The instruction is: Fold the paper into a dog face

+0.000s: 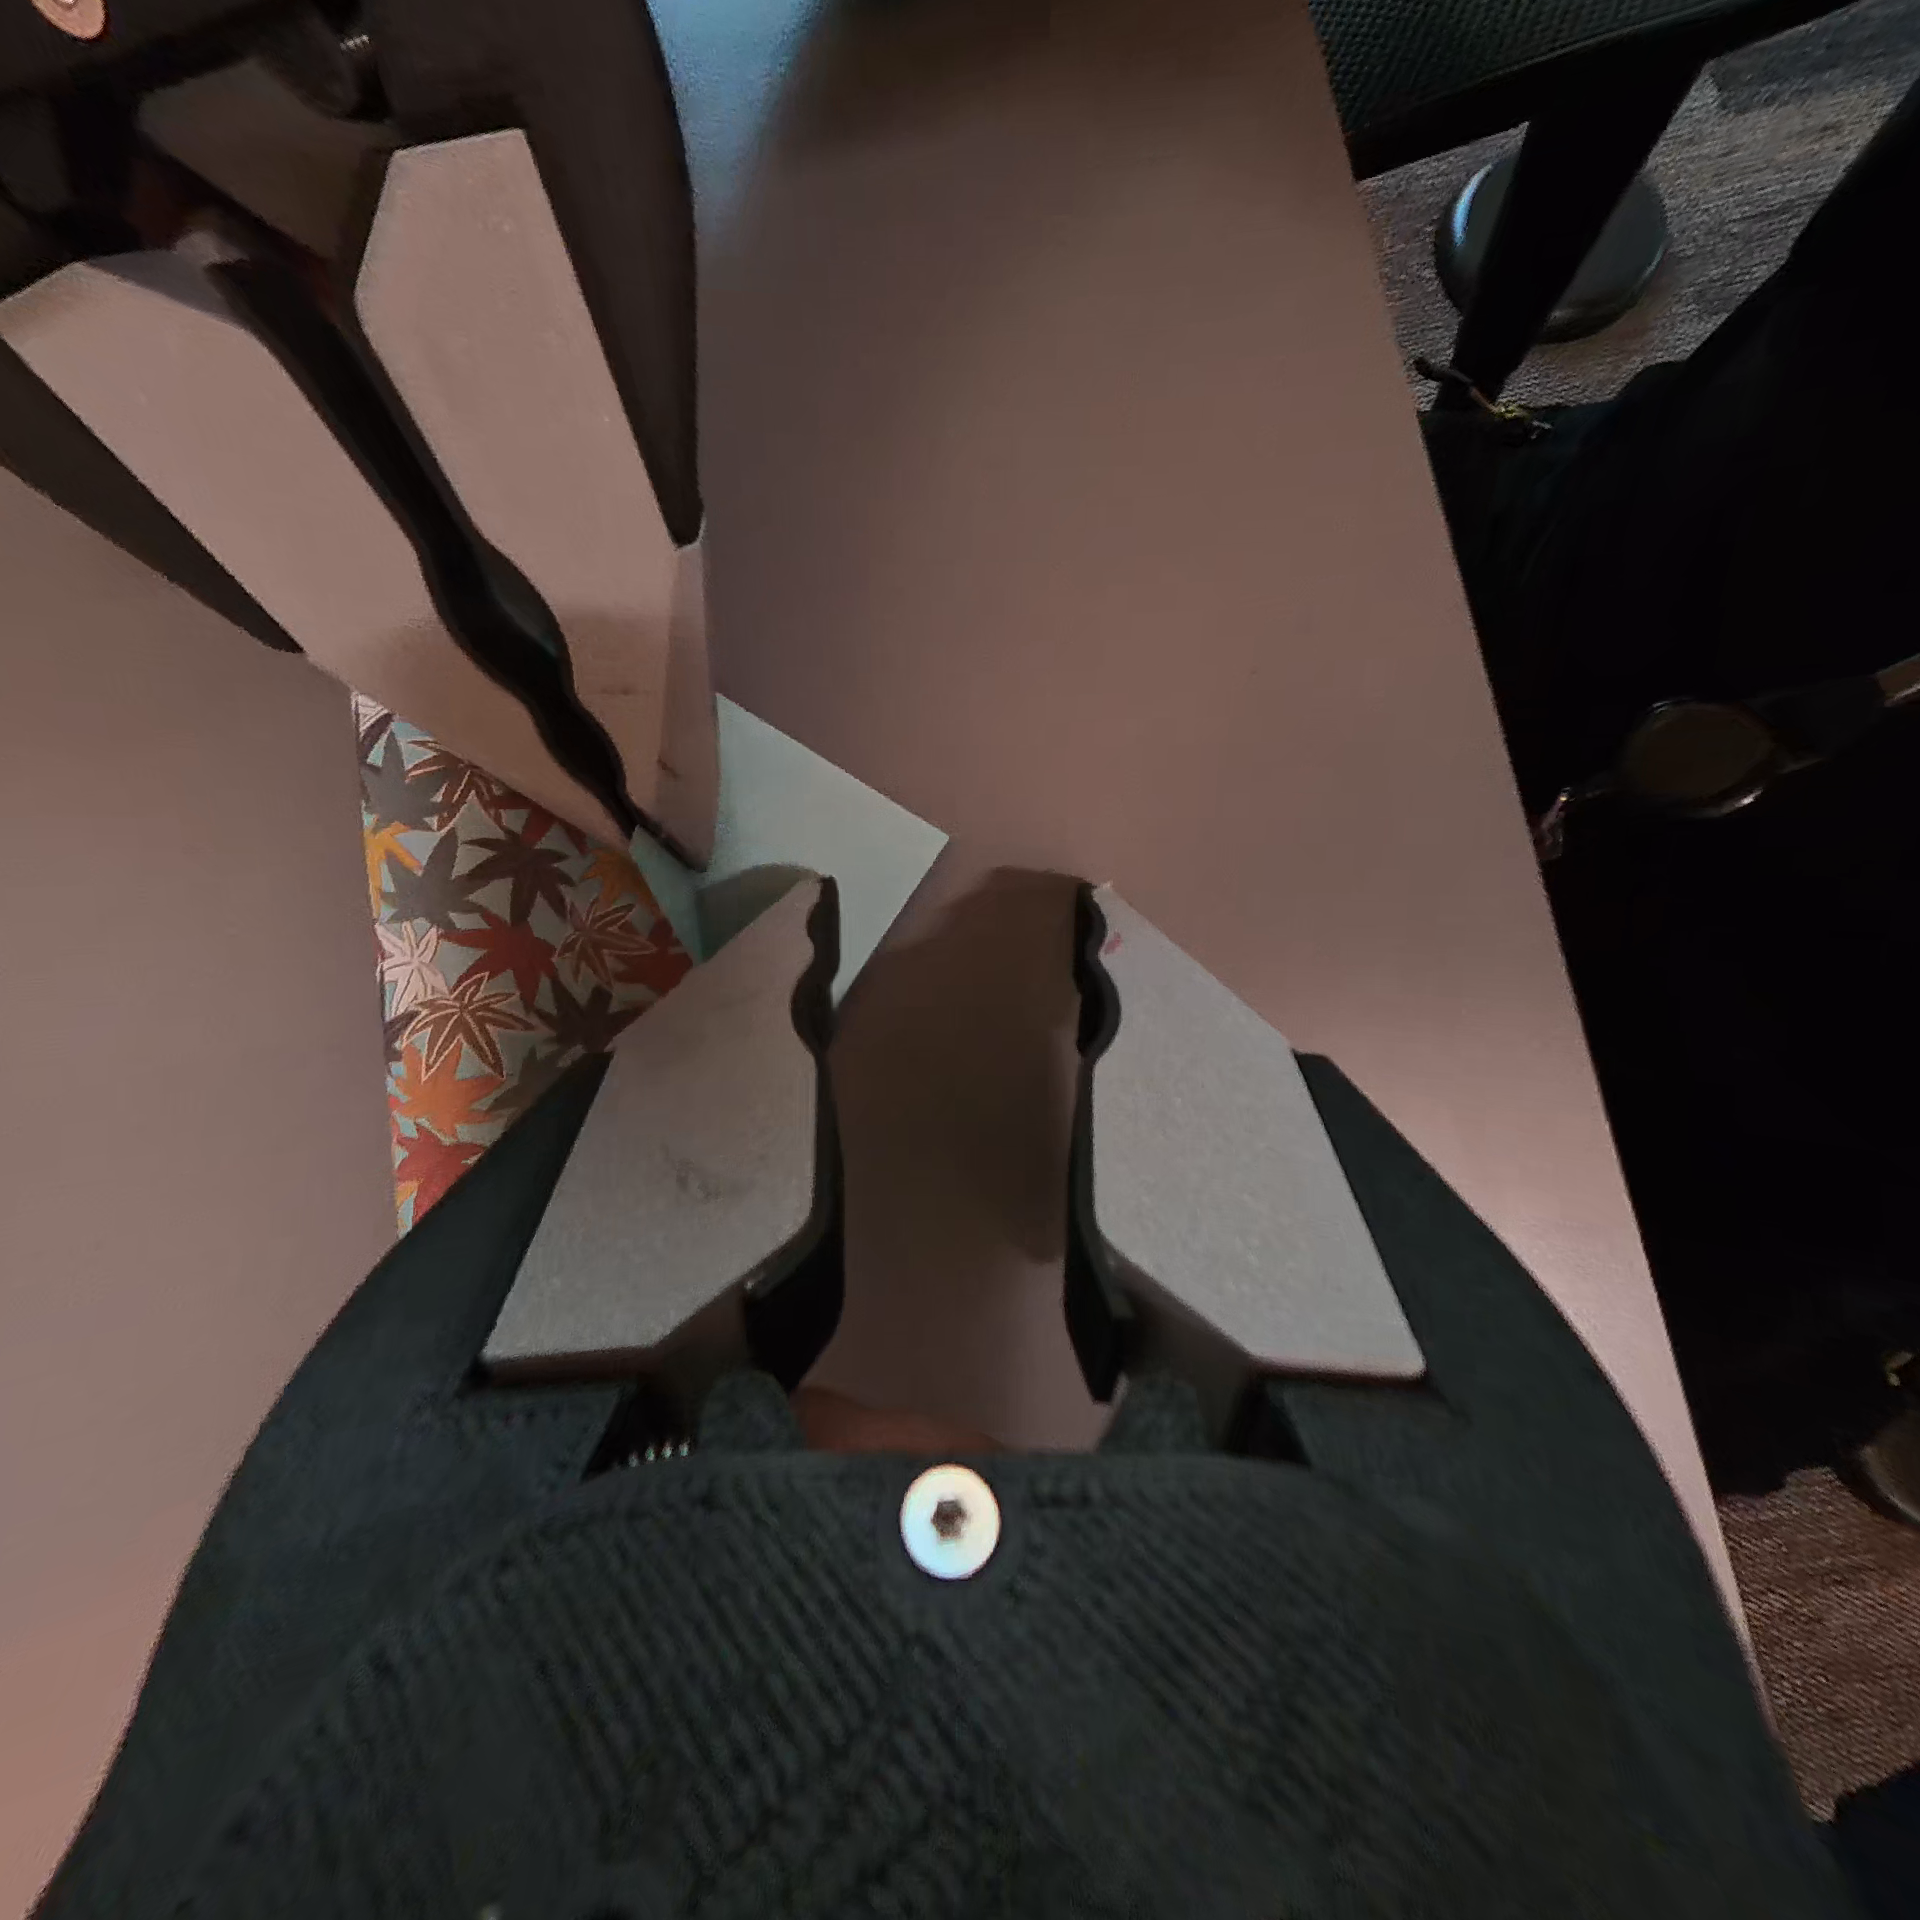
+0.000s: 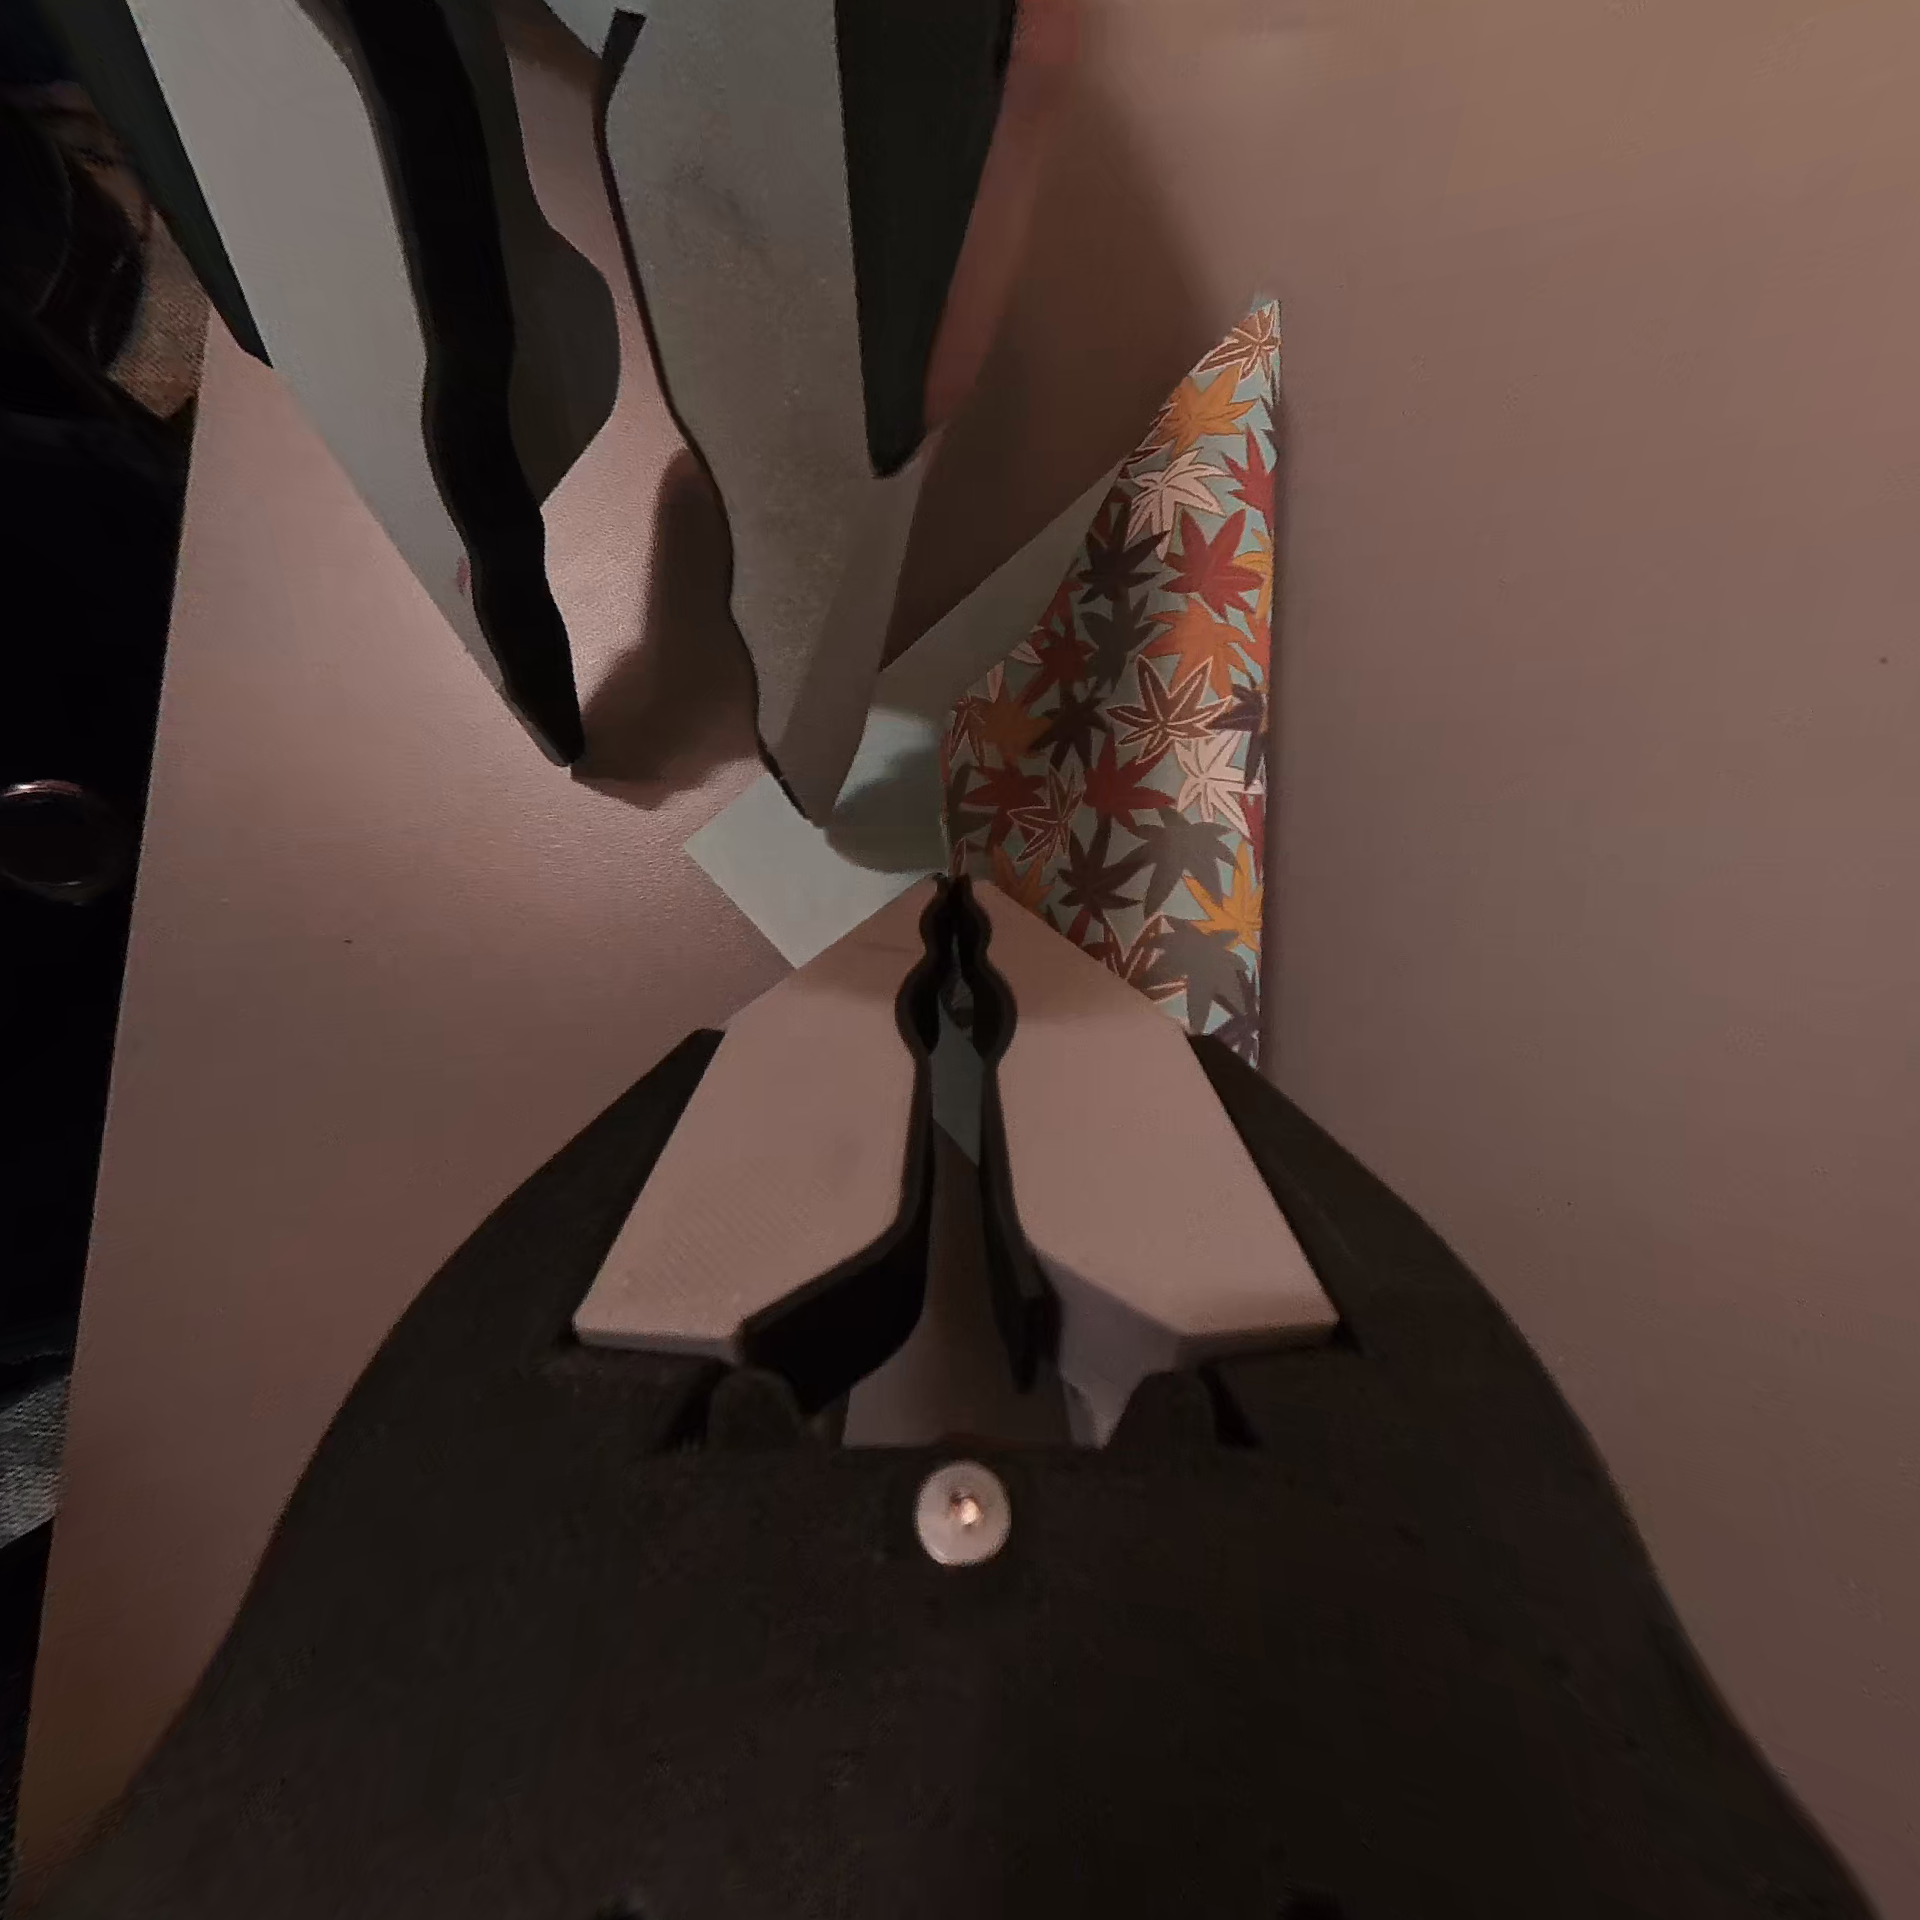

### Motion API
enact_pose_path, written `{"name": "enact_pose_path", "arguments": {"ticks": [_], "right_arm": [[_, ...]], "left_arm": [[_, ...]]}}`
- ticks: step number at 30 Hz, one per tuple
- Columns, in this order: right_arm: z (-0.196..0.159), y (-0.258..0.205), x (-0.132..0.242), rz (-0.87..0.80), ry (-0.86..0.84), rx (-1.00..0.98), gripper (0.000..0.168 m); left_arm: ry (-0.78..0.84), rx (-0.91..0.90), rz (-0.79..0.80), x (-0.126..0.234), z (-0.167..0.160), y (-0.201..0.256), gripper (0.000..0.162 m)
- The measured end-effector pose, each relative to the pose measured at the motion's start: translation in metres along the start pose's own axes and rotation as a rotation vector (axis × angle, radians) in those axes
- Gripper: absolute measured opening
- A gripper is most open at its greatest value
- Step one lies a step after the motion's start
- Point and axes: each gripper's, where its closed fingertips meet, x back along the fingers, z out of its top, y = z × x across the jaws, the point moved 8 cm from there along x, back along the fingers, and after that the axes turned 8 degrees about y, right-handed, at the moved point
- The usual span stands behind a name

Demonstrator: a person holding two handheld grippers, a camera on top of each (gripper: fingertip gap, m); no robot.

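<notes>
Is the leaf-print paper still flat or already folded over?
Folded: the paper shows its printed side beside a plain pale flap, with the right gripper shut on that flap.

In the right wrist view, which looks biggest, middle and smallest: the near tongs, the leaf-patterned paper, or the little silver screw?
1. Near tongs: biggest by far, though they sit closest to the camera, which inflates them.
2. Paper: its leaf-patterned flap and plain pale side together.
3. Screw: smallest.
</notes>
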Motion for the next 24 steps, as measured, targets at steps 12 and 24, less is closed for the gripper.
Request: {"name": "enact_pose_path", "arguments": {"ticks": [12, 24], "right_arm": [[0.003, -0.015, -0.001, 0.030, -0.016, 0.110, 0.000], [0.003, -0.016, -0.003, 0.018, -0.026, 0.121, 0.000]], "left_arm": [[0.024, 0.096, -0.012, -0.002, -0.002, -0.002, 0.040], [0.076, 0.020, 0.044, 0.021, 0.002, -0.004, 0.044]]}}
